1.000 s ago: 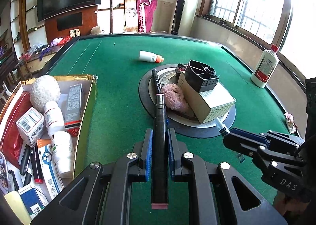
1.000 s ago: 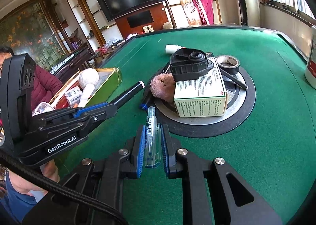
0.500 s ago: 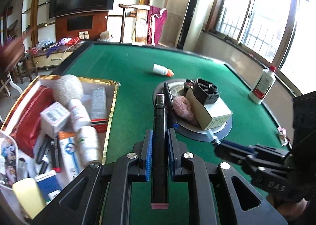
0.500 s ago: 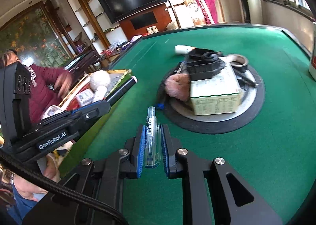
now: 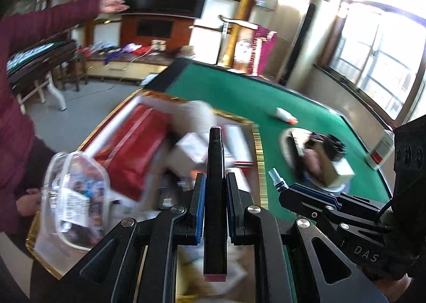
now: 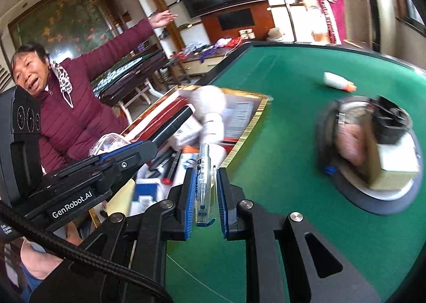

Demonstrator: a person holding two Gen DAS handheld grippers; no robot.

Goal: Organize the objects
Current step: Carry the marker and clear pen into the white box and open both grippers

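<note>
While each hand-held gripper carries a load, left (image 5: 214,198) clamping a marker (image 5: 215,186), right (image 6: 203,191) a vial (image 6: 203,183), the box (image 5: 257,148) is part-filled; surface (image 6: 306,116) clutter remains.

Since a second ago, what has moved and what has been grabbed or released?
Both grippers swung from the round plate toward the gold-edged box. The left gripper stays shut on the black marker pen, the right gripper on the clear plastic tube. Nothing was released. The small white bottle with an orange cap stayed put.
</note>
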